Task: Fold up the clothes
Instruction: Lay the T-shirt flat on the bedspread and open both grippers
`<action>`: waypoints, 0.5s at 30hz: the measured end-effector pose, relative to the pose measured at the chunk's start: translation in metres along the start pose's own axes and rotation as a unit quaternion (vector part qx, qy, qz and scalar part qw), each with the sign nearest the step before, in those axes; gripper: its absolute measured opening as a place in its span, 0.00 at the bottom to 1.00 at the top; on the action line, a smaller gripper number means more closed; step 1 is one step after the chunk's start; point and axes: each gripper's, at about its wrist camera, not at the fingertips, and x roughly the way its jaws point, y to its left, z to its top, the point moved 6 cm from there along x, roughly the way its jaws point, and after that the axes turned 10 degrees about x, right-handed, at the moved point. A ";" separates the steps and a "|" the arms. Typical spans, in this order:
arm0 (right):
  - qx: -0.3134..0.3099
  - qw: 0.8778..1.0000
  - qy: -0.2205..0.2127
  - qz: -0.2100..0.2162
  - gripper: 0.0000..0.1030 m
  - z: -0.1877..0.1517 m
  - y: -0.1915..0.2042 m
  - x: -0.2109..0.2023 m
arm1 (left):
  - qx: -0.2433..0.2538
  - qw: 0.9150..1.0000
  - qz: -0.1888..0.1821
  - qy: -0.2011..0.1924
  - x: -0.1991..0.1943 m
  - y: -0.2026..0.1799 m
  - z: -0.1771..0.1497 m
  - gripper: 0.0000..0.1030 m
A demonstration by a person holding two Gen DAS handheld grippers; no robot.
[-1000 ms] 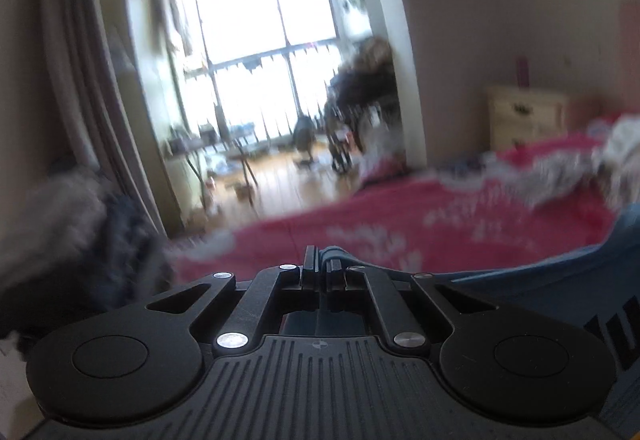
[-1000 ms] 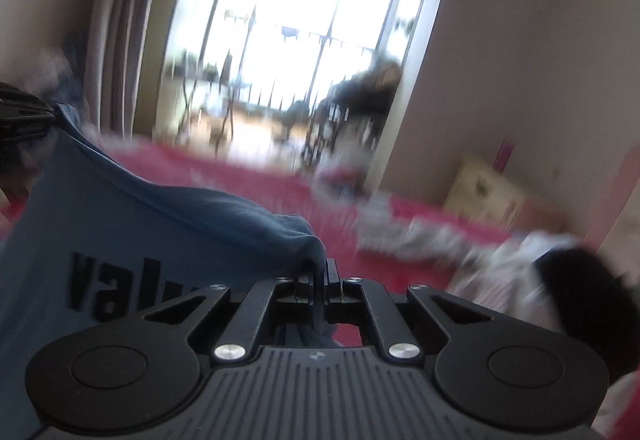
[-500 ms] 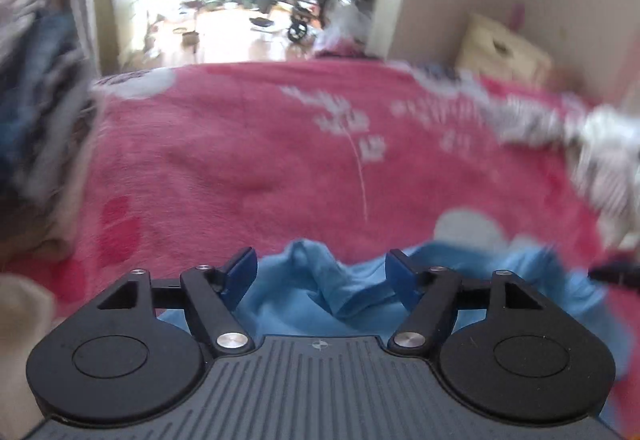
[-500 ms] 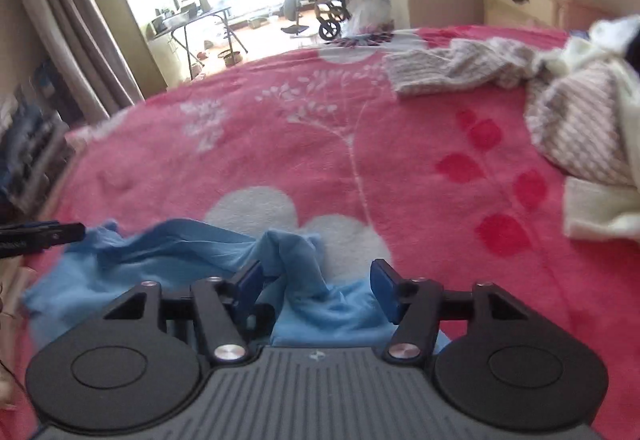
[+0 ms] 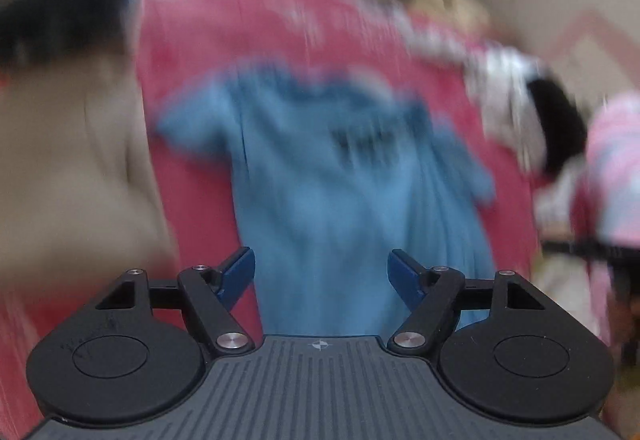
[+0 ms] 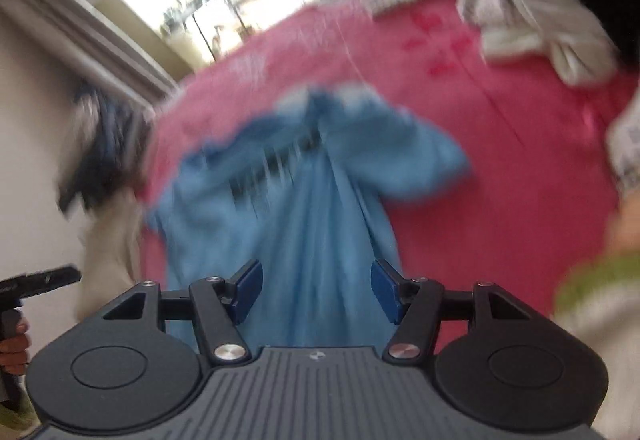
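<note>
Blue T-shirt (image 5: 328, 180) lies spread on the pink bedspread (image 5: 192, 40), lettering seemingly upward; left gripper (image 5: 322, 272) and right gripper (image 6: 316, 286) released.

One blue shirt (image 5: 328, 180) counted, spread on one red bed cover (image 5: 192, 40). Two grippers counted: left gripper (image 5: 322, 272), right gripper (image 6: 316, 288), each with two blue pads. One heap of pale clothes (image 6: 532, 20), blurred, pieces not countable.

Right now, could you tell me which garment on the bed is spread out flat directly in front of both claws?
The blue T-shirt with dark lettering, lying flat on the pink blanket. The white garments sit crumpled farther away.
</note>
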 end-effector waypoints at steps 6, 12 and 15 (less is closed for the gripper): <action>-0.021 0.997 0.054 -0.044 0.51 -0.073 -0.024 0.007 | 0.011 0.997 -0.002 0.077 0.036 -0.051 -0.117 0.59; 0.026 0.994 0.064 -0.080 0.48 -0.082 -0.052 0.024 | -0.054 0.996 0.038 0.052 0.045 -0.055 -0.150 0.47; 0.012 0.995 0.059 -0.079 0.37 -0.082 -0.053 0.023 | -0.078 0.996 0.033 0.034 0.041 -0.052 -0.154 0.43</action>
